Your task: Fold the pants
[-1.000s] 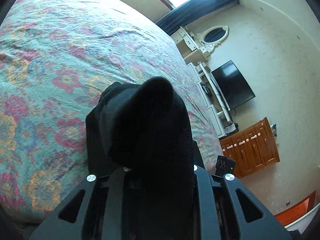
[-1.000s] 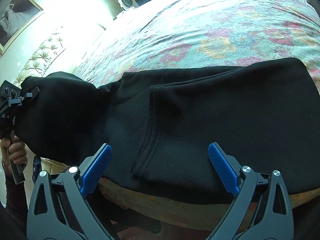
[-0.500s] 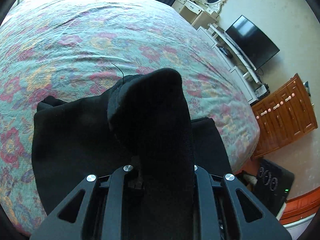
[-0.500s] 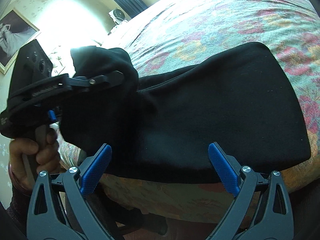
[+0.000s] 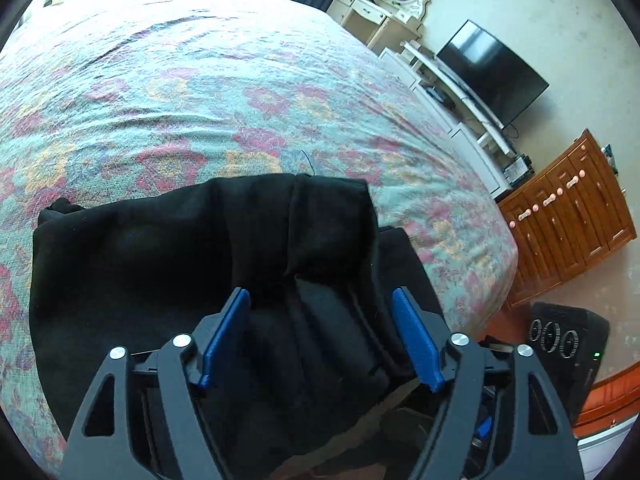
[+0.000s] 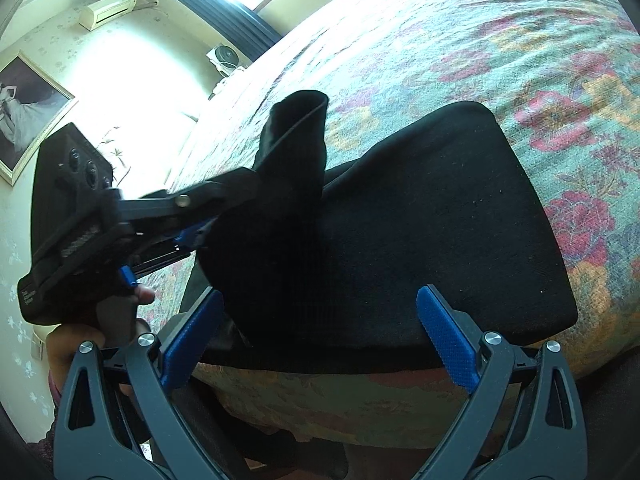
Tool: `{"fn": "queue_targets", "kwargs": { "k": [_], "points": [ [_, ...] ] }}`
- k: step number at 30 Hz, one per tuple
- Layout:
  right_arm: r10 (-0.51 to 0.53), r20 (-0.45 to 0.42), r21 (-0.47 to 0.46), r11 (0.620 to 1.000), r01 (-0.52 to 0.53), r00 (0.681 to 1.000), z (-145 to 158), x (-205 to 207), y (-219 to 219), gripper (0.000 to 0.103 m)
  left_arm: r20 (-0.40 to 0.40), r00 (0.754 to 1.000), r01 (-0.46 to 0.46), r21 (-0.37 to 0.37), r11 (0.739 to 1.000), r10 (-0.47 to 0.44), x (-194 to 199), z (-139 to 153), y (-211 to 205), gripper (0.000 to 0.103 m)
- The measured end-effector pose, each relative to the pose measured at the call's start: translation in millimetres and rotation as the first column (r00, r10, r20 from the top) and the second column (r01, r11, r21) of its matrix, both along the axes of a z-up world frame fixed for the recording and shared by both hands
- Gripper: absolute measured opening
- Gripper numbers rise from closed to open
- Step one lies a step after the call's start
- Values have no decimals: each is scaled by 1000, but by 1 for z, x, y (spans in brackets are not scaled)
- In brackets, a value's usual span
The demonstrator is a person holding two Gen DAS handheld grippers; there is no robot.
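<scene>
The black pants (image 5: 132,264) lie folded on the floral bedspread (image 5: 240,92) near its front edge. My left gripper (image 5: 320,336) hovers over their right part. Its jaws are opening, and a loose fold of the pants (image 5: 320,240) sags between the blue pads (image 5: 226,332) without being pressed. In the right wrist view the left gripper (image 6: 224,216) comes in from the left, a hand (image 6: 76,340) on its handle, and the pants' end (image 6: 296,136) stands up beyond it. My right gripper (image 6: 320,336) is open at the pants' (image 6: 440,220) near edge, gripping nothing.
The bed's front edge (image 6: 360,396) runs just under both grippers. A wooden dresser (image 5: 568,216), a television (image 5: 492,72) and a white vanity (image 5: 384,8) stand beyond the bed's right side. A black device (image 5: 568,344) sits on the floor by the bed corner.
The left gripper swung the bunched pants end across and down over the folded part, then spread its jaws; the cloth slumped between the pads. The right gripper shifted a little and stayed open.
</scene>
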State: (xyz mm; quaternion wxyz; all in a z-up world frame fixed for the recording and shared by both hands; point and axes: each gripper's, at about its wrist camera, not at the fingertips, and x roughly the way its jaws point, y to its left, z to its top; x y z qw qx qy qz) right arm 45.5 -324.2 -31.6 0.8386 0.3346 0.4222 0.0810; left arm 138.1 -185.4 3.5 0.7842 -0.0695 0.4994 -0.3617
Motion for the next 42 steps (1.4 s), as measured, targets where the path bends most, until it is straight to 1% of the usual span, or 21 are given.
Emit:
{"fn": "queue_targets", "kwargs": {
  "k": [2, 4, 7, 9, 10, 11, 14, 16, 18, 19, 24, 25, 26, 27, 28, 30, 31, 33, 38, 42],
  "points": [
    [-10, 7, 29, 1000, 10, 1000, 2, -2, -5, 98, 2, 1000, -20, -44, 999, 20, -3, 7, 17, 75],
    [-23, 19, 47, 999, 22, 1000, 7, -2, -12, 98, 11, 998, -63, -62, 996, 64, -5, 10, 41, 80],
    [-54, 29, 88, 995, 51, 998, 12, 3, -28, 98, -9, 988, -157, -68, 985, 156, -1, 5, 84, 81],
    [-56, 20, 131, 990, 52, 998, 9, 12, -39, 98, -38, 972, -235, -53, 971, 233, 4, -8, 117, 81],
    [-48, 14, 139, 989, 46, 999, 7, 18, -43, 98, -57, 962, -270, -39, 962, 268, 8, -16, 133, 81],
    [-39, 6, 145, 989, 38, 999, 5, 25, -45, 98, -82, 948, -311, -26, 950, 308, 10, -25, 150, 81],
    [9, -23, 142, 990, -6, 1000, -1, 44, -47, 98, -163, 904, -404, -32, 914, 394, 14, -51, 189, 81],
    [41, -60, 139, 990, -32, 997, -8, 62, -46, 98, -231, 882, -430, -40, 902, 411, 16, -66, 201, 81],
    [83, -87, 169, 983, -67, 993, -14, 71, -44, 98, -288, 869, -438, -71, 896, 402, 17, -77, 205, 81],
    [99, -97, 180, 980, -80, 990, -17, 74, -42, 98, -296, 866, -442, -81, 893, 402, 17, -78, 205, 81],
    [204, -114, 234, 957, -173, 972, -20, 86, -33, 97, -267, 886, -412, -82, 908, 378, 16, -73, 195, 81],
    [216, -117, 231, 955, -185, 969, -20, 89, -31, 90, -267, 887, -411, -80, 908, 377, 16, -74, 193, 82],
    [226, -131, 225, 955, -193, 965, -22, 90, -29, 80, -267, 887, -410, -81, 909, 376, 15, -74, 192, 83],
    [242, -158, 216, 954, -206, 957, -24, 93, -27, 48, -266, 888, -408, -81, 909, 375, 15, -74, 191, 84],
    [254, -179, 199, 955, -218, 950, -26, 94, -23, 32, -262, 889, -407, -79, 910, 375, 15, -74, 190, 84],
    [272, -182, 189, 953, -237, 945, -27, 91, -22, 26, -257, 892, -402, -74, 913, 372, 16, -73, 186, 84],
    [275, -175, 204, 950, -238, 945, -26, 90, -24, 19, -254, 893, -401, -73, 913, 371, 16, -73, 186, 84],
    [267, -142, 241, 943, -229, 953, -18, 87, -30, 15, -254, 894, -398, -72, 914, 369, 17, -73, 183, 85],
    [236, -56, 217, 951, -219, 970, 16, 69, -48, 10, -262, 901, -380, -92, 920, 346, 18, -70, 181, 85],
    [205, -51, 188, 963, -192, 977, 23, 55, -70, 9, -265, 915, -343, -111, 933, 305, 18, -68, 166, 85]
  ]
}}
